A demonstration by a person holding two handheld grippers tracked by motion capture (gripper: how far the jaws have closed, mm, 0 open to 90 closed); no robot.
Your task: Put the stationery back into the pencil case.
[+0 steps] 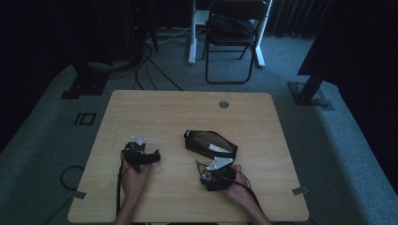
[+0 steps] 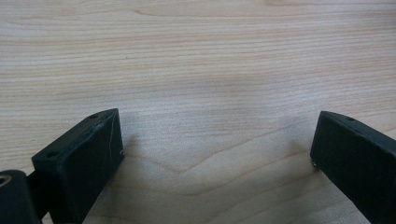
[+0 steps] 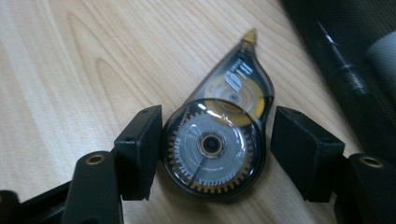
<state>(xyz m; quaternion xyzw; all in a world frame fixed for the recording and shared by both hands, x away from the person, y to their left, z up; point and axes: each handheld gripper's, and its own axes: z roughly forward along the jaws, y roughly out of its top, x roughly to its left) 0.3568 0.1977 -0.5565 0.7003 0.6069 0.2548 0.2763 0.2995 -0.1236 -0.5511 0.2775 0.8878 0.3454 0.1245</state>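
near the right front of the wooden table (image 1: pixel 155 108), the right gripper (image 3: pixel 212 149) sits low over a correction tape dispenser (image 3: pixel 219 140) lying flat on the wood, its round geared body between the jaws. left jaw looks to be touching the casing, right jaw stands just off it with a thin gap, so not clamped yet; the grasp looks lined up but not closed. dispenser tip points away toward a black pencil case (image 1: pixel 210 143), open just beyond it, with a pen-like item inside. left gripper (image 2: pixel 217 154) is wide open, holding nothing, bare wood beneath it, parked at the near left. judging by this, the pickup is barely started: closing, lifting and moving the dispenser, likely into the case, are all left.
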